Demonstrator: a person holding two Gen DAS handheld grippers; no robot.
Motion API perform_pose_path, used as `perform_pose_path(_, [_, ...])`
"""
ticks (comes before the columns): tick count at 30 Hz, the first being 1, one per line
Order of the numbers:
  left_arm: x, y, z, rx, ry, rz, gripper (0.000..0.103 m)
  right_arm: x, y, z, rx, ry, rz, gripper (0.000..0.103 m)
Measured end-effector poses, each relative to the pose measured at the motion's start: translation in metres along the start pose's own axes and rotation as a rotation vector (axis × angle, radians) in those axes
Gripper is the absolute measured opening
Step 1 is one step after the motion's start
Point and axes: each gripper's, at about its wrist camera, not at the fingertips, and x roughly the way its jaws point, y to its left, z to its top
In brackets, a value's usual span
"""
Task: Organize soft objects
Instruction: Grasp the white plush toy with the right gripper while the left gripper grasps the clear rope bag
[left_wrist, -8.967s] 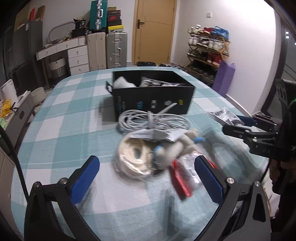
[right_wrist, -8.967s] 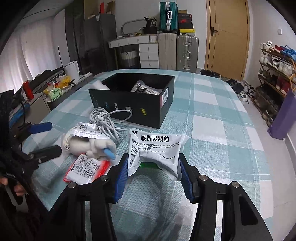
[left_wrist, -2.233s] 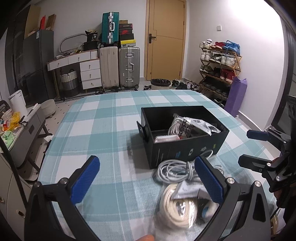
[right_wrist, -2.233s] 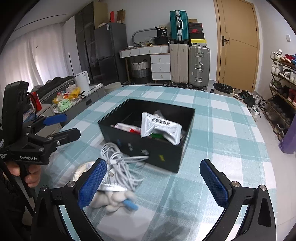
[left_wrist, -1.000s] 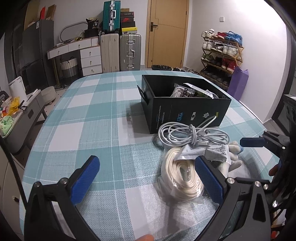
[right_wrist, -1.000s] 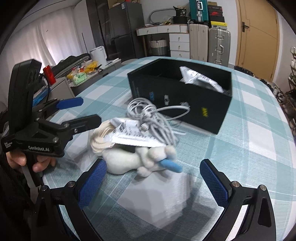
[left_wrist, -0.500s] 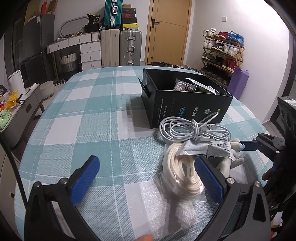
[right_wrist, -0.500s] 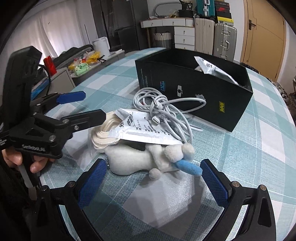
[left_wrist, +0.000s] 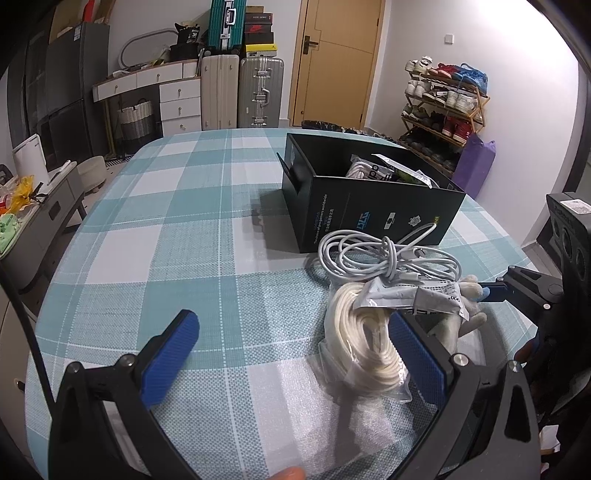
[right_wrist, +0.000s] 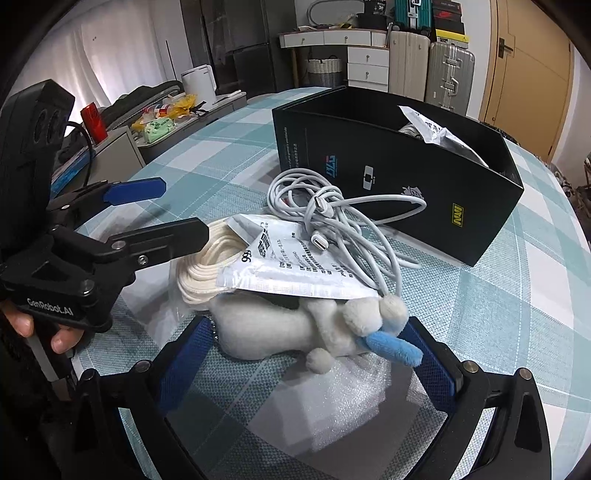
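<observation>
Risk first: plush toy (right_wrist: 295, 332) sits under a silver sachet (right_wrist: 291, 269), with grey charging cable (right_wrist: 343, 218) draped over the sachet and the bagged white cord coil (right_wrist: 201, 262) pressed against the toy's far side. Lifting the toy likely to drag sachet and cable along, or tip the sachet off onto the checked tablecloth (right_wrist: 517, 295). Soft body may squash and slip out if pinched near the blue tail (right_wrist: 391, 347) only. Bubble wrap sheet (right_wrist: 343, 402) under the toy could also come up with it.

Second risk: both tongs crowded around one heap; collision between them probable if both close in together.

Right gripper (right_wrist: 306, 350): spread wide, blue pads either side of the plush toy, toy lying between them. Right-hand pad just beside the blue tail, possibly touching; contact on the left-hand pad not clear. Nothing clamped.

Left gripper (left_wrist: 295, 354): also wide apart, holding nothing. Coil bag (left_wrist: 365, 343) at its right pad, partly hidden behind it, apparently touching. Bare cloth between the pads otherwise.

Black box (right_wrist: 399, 166) ahead of both tongs, beyond the heap, cable touching its near wall. Packets already inside; heap outside not yet sorted.
</observation>
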Motion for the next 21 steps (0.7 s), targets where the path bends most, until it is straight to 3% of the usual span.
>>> perform_pose_path(4, [0.0,0.001,0.0,-0.002,0.003,-0.003,0.103,-0.002,0.0,-0.001,-0.002,-0.006,0.004,0.101])
perform_pose_path(5, [0.0,0.001,0.0,-0.001,0.002,-0.002,0.103,-0.003,-0.001,-0.002,-0.002,-0.006,0.011,0.096])
perform_pose_path(15, [0.002,0.0,-0.001,0.005,0.008,-0.002,0.103,-0.018,-0.008,-0.016,0.001,-0.035,-0.006,0.094])
perform_pose_path(21, [0.003,-0.014,-0.003,0.078,0.019,0.008,0.103,-0.034,-0.02,-0.026,0.021,-0.059,-0.041,0.094])
